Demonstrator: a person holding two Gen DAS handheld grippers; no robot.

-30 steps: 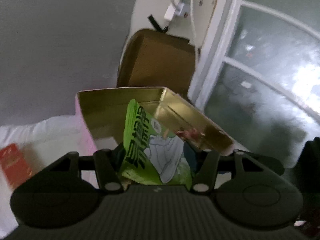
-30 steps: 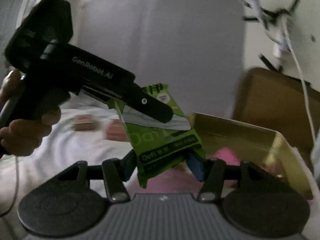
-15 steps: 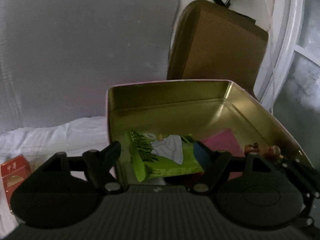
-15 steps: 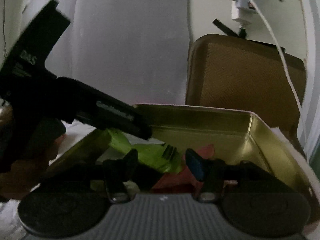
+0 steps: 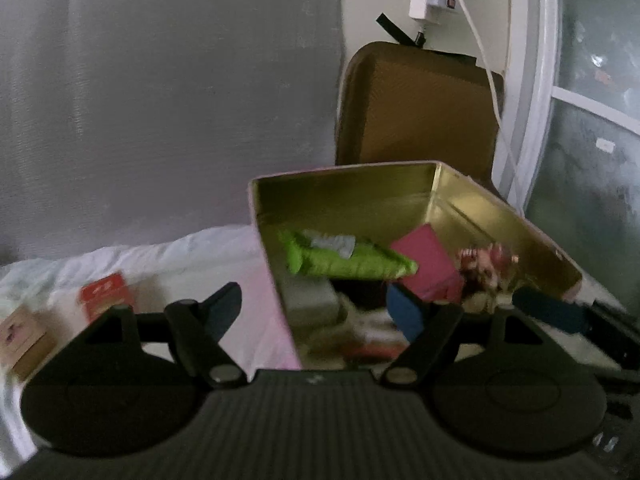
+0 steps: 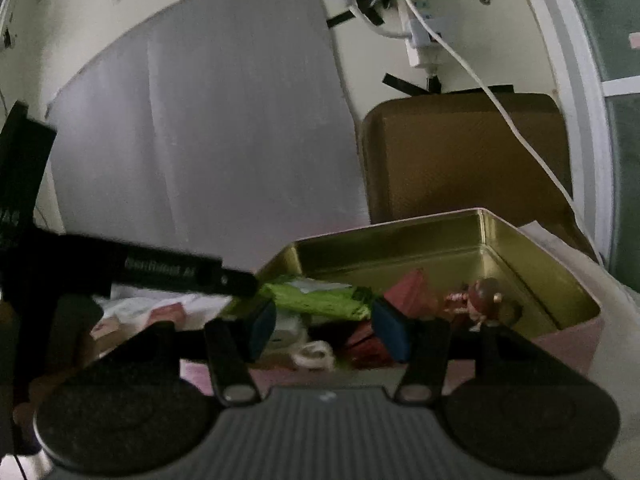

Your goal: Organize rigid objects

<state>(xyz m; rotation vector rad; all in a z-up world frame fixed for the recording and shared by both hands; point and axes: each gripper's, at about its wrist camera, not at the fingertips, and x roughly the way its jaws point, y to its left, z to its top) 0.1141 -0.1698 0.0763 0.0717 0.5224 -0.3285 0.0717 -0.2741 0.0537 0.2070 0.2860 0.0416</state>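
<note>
Lying loose in the tin point(image 5: 448, 184), the green pack point(image 5: 348, 260) is stowed; both claws, left point(image 5: 316, 312) and right point(image 6: 324, 330), gape empty.

Perhaps "GenRobot.AI" on left claw point(image 6: 240, 280)

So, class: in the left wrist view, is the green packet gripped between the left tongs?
No. The green packet lies inside the gold tin, and the left tongs stand open around nothing.

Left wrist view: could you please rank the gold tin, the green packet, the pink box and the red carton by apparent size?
1. gold tin
2. green packet
3. pink box and red carton: look alike, unranked.
</note>
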